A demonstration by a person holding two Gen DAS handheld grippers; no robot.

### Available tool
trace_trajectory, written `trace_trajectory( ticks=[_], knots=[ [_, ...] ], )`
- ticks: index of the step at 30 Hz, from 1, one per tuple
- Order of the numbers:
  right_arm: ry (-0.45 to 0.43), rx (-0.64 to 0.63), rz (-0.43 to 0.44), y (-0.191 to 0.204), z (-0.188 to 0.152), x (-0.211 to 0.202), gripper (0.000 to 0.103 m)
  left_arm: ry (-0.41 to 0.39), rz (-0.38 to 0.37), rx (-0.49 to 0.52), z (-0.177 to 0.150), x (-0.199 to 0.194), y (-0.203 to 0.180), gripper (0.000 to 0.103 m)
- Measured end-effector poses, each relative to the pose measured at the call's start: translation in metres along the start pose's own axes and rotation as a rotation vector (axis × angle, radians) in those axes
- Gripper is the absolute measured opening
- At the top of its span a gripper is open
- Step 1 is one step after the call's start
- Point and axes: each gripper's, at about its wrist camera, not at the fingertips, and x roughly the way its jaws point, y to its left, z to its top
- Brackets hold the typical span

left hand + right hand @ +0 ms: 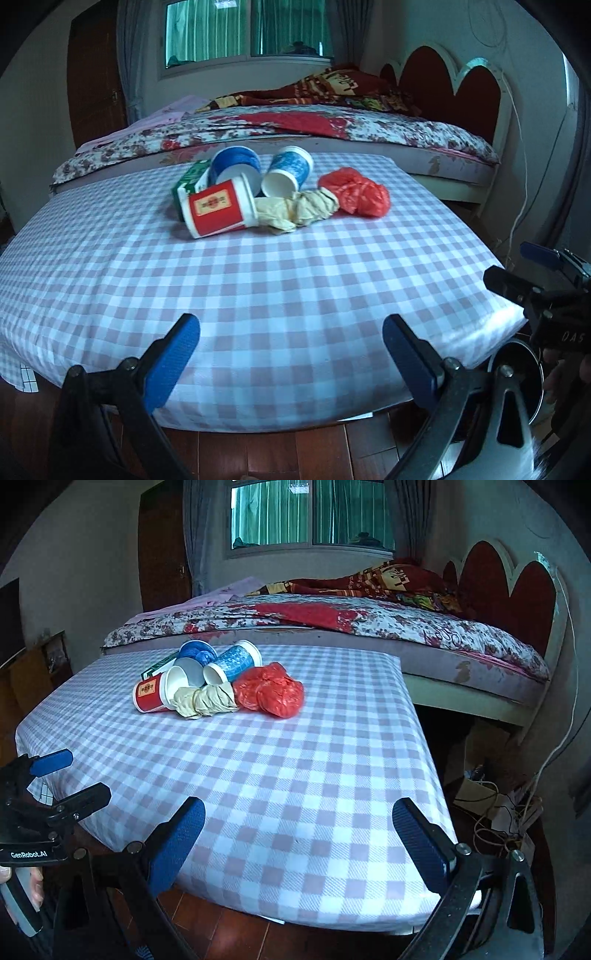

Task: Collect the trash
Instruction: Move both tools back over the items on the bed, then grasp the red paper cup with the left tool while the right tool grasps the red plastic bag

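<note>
Both my left claw (291, 354) and right claw (299, 838) hung spread and empty at the checked-cloth surface's (258, 295) near edge, with the heap of tipped paper cups (236, 192), crumpled beige paper (207, 700) and red plastic bag (271, 694) well ahead, seemingly nearer my right.

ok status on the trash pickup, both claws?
Left claw open, empty. Right claw open, empty. Trash pile untouched at table's far end: red paper cup, two blue cups, red plastic bag. Checkered tablecloth between, nothing in the way.

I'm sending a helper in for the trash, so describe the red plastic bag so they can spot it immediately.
On the checked tablecloth beside the bed, the litter sits in one pile at the far end. The red plastic bag is the crumpled, shiny lump at the pile's right end, touching the beige wad; the other red item is a stiff paper cup.
</note>
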Motion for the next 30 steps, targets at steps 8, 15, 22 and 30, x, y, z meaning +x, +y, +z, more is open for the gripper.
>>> trace_trajectory(
  ticks=[8,15,22,30],
  knots=[
    [0.007,-0.020,-0.027,0.012,0.032,0.043,0.102,-0.001,0.072,-0.086,0.026,0.032,0.051,0.100],
    [0.083,-0.022,-0.030,0.011,0.051,0.086,0.102,0.003,0.073,-0.102,0.050,0.067,0.063,0.100],
    [0.127,0.020,-0.014,-0.001,0.069,0.119,0.102,0.018,0.053,-0.124,0.066,0.095,0.068,0.099],
    [0.174,-0.029,-0.026,-0.002,0.078,0.148,0.102,0.039,0.045,-0.146,0.077,0.119,0.076,0.099]
  ],
)
